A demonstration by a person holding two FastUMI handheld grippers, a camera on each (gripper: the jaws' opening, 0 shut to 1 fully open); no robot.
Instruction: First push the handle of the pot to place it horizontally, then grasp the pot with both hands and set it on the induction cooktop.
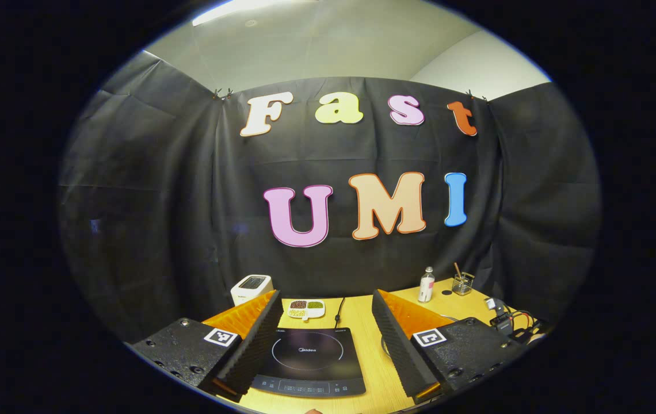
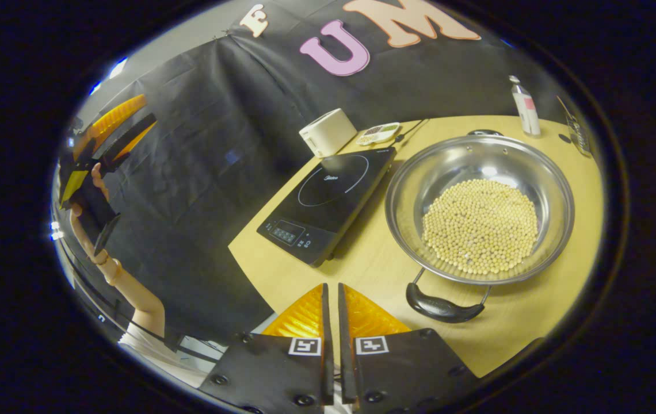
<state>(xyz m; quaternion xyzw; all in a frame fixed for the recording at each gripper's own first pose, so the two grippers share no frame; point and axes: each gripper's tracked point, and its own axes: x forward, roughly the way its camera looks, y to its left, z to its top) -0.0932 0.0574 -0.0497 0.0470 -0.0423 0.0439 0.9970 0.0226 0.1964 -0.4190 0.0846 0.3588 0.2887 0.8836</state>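
In the right gripper view, the right hand-held gripper (image 2: 332, 299) is sitting at 6 o'clock with its fingers drawn together, only a thin slit between them, clamping nothing and hanging over the near edge of the bench (image 2: 535, 322). Just beyond it, toward 1 o'clock, the pot's handle (image 2: 444, 308) is lying across the wood, apart from the fingertips, and the pot (image 2: 480, 208) itself, holding pale beans (image 2: 479, 225), is resting farther on at 2 o'clock. The induction cooktop (image 2: 328, 201) is lying just beside the pot at 12 o'clock, with a white toaster (image 2: 327, 132) behind it. At 9 o'clock a hand (image 2: 87, 201) is holding the left hand-held gripper high, well apart from the bench. In the left gripper view, the left hand-held gripper (image 1: 326, 299) is standing with fingers spread wide, the cooktop (image 1: 309, 359) showing between them at 6 o'clock, and a bottle (image 1: 426, 284) standing beyond at 1 o'clock.
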